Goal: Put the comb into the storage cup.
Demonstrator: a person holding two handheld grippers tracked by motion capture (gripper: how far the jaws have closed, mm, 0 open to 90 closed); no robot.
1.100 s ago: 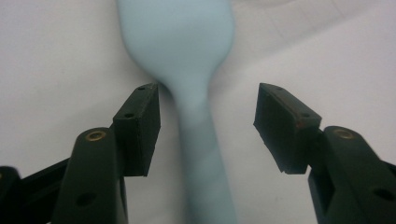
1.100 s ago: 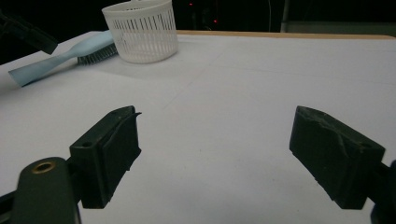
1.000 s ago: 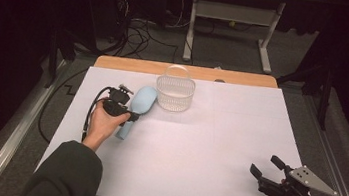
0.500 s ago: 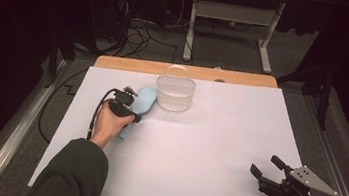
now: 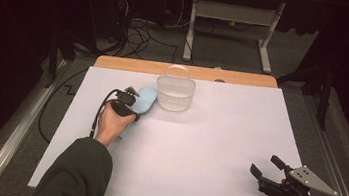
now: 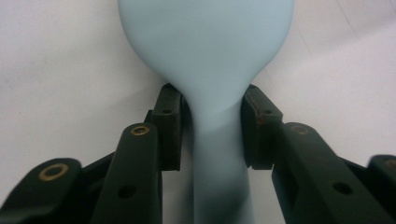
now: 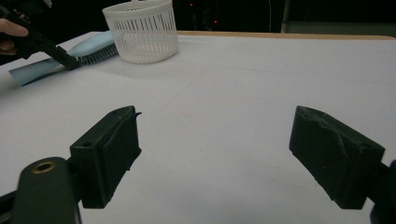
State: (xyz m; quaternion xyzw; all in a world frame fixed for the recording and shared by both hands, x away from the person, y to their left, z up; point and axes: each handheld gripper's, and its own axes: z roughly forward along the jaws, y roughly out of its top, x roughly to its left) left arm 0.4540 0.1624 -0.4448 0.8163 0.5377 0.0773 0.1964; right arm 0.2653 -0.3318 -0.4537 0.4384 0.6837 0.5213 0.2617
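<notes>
Closing on the pale blue hairbrush (image 6: 205, 70) neck, left gripper (image 6: 211, 123) grips it; white basket (image 5: 175, 89) just beyond, lift pending; right gripper (image 7: 229, 158) gapes empty.

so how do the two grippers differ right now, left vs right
The left gripper has just been closing and its jaws now sit against the narrow neck of the light blue brush; the right gripper stands wide open with nothing between its jaws. The left works at the far side of the table beside the white basket; the right hangs at the near right corner. Both are black, two-jawed and hand-held.
</notes>
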